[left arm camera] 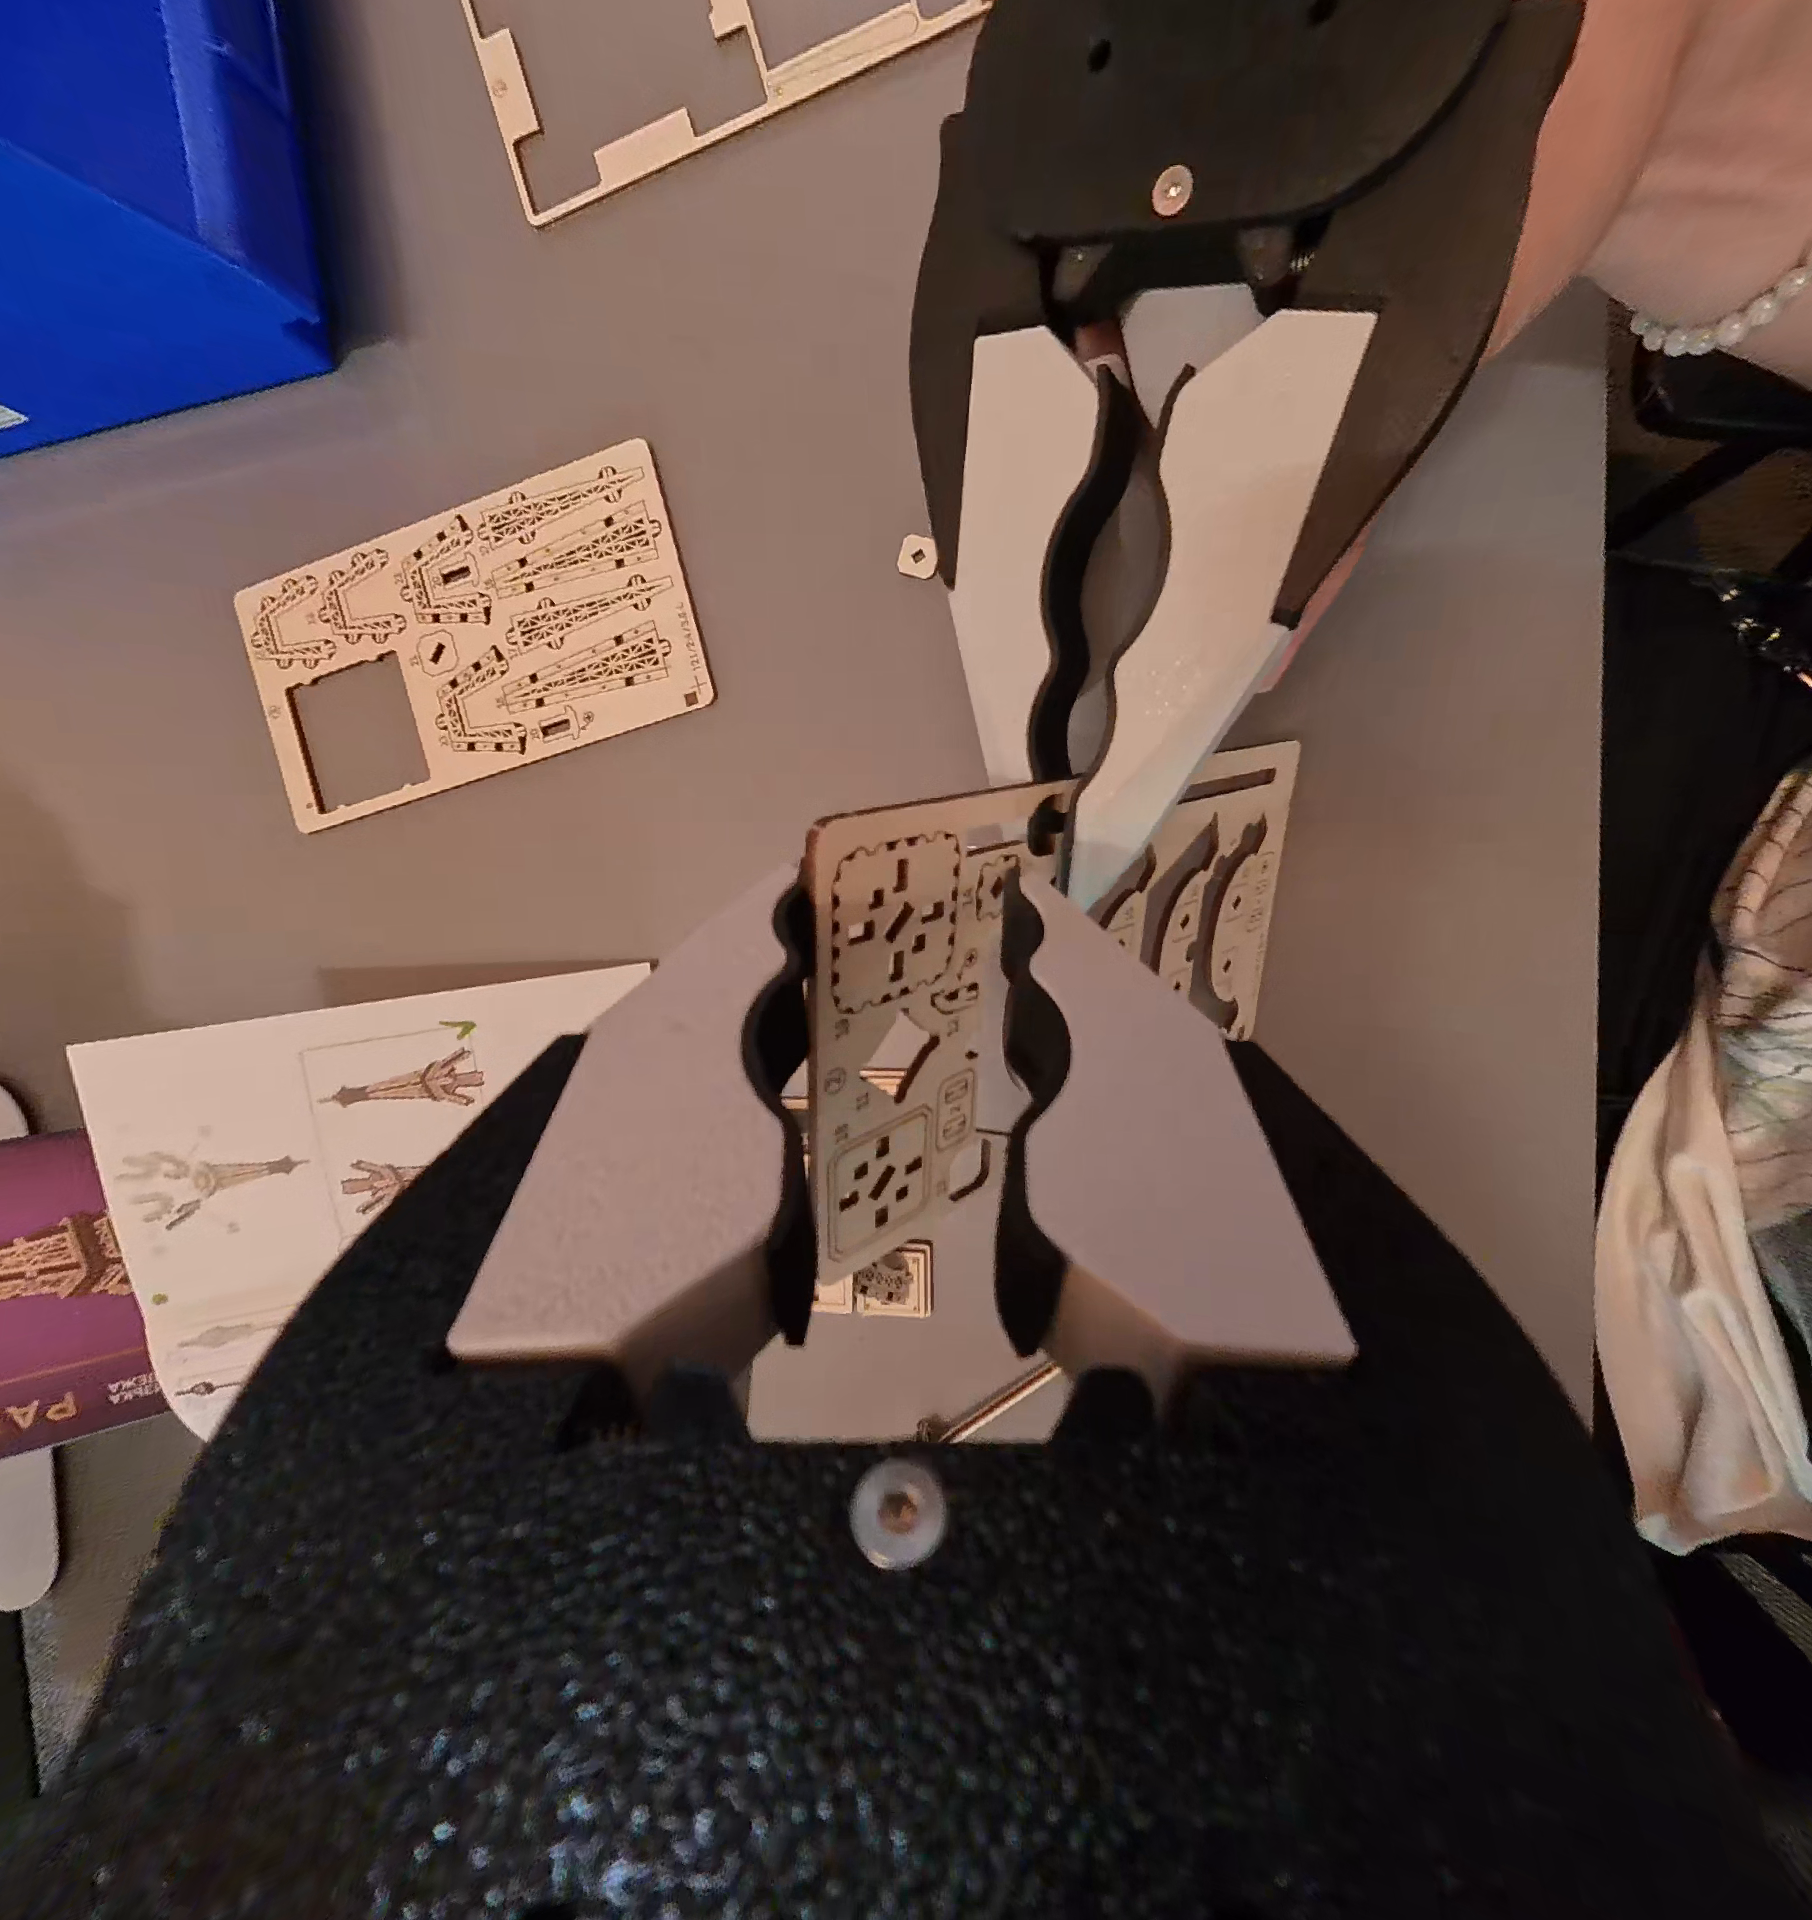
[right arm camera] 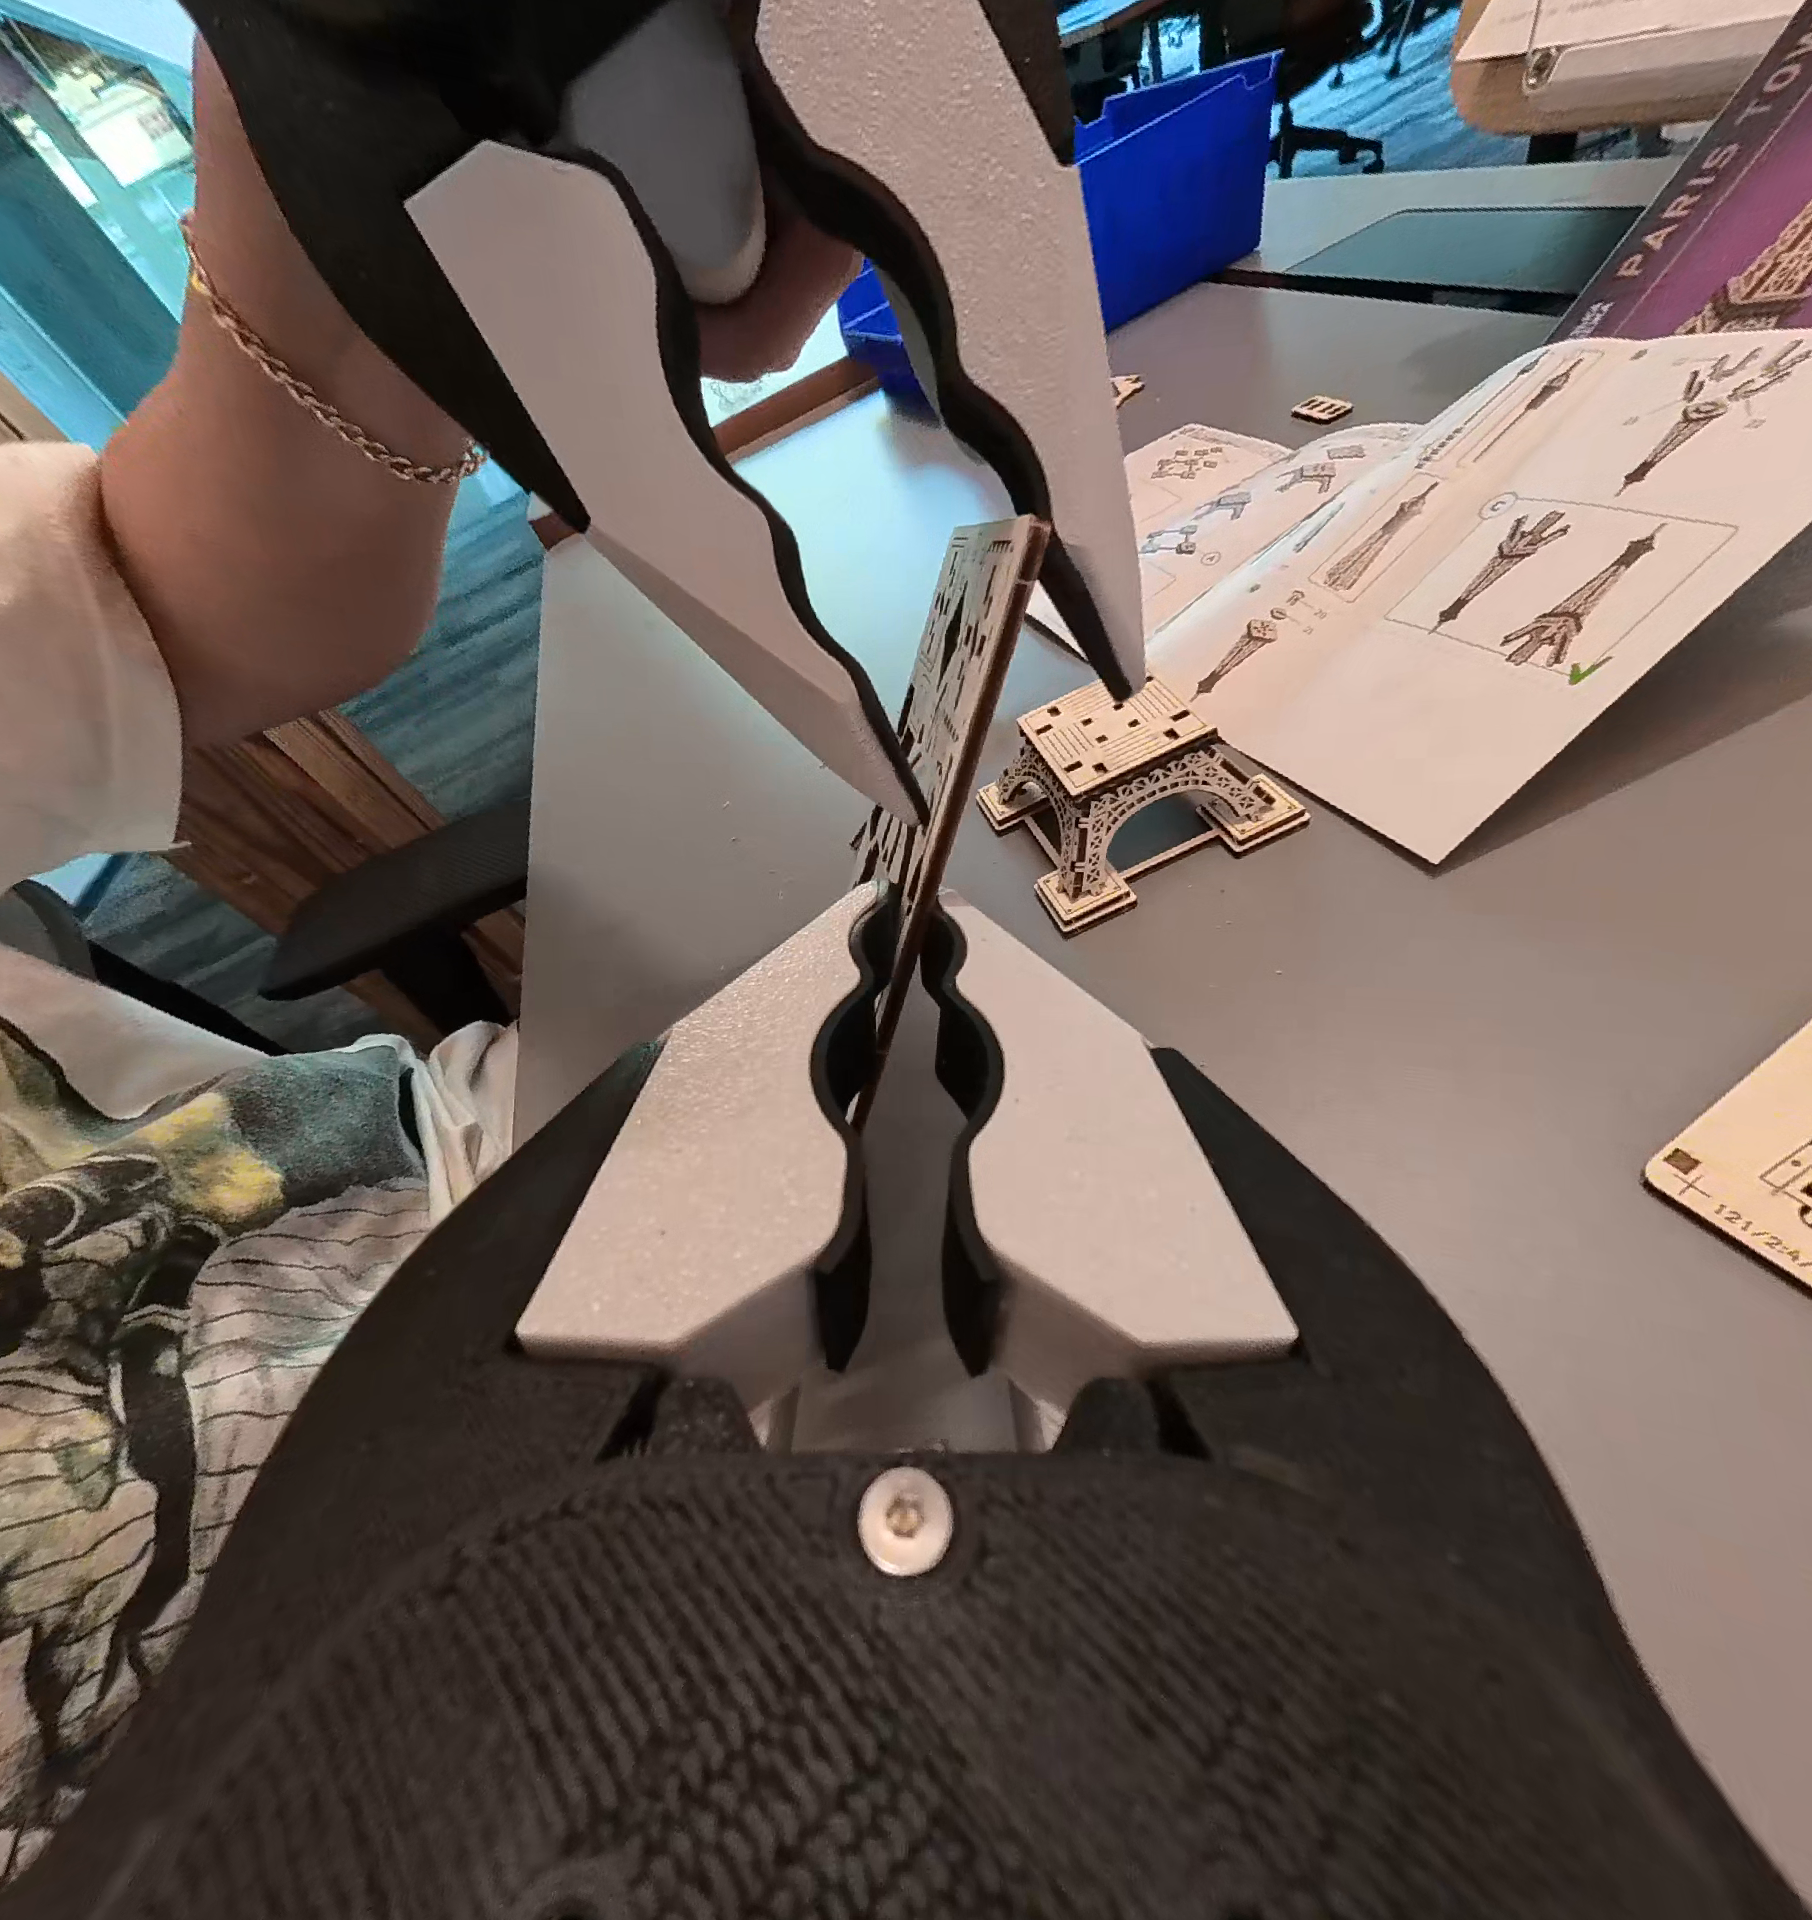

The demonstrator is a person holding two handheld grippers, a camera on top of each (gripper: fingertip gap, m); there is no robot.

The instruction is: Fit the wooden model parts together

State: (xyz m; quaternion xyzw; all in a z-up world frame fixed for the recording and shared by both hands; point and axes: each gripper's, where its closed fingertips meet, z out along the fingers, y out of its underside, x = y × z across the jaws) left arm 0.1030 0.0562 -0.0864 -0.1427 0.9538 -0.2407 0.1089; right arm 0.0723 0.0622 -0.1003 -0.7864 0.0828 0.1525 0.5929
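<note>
A thin wooden parts sheet (left arm camera: 881,1039) with cut-out pieces is held upright above the grey table (left arm camera: 673,416). My right gripper (right arm camera: 912,914) is shut on the sheet (right arm camera: 975,665), which shows edge-on in the right wrist view; in the left wrist view this gripper (left arm camera: 1066,821) pinches the sheet's far corner. My left gripper (left arm camera: 907,894) is open and straddles the sheet. In the right wrist view it (right arm camera: 1018,748) reaches down from above, one fingertip (right arm camera: 907,805) against the sheet's face. A built wooden tower base (right arm camera: 1120,769) stands on the table just behind.
A full parts sheet (left arm camera: 476,634), an emptied frame (left arm camera: 673,104) and another sheet (left arm camera: 1193,883) lie on the table. The instruction booklet (right arm camera: 1453,582), a purple box (right arm camera: 1764,177) and a blue bin (left arm camera: 102,208) are nearby. The table edge (left arm camera: 1598,935) runs beside the person. My two grippers' fingertips are within a few centimetres of each other.
</note>
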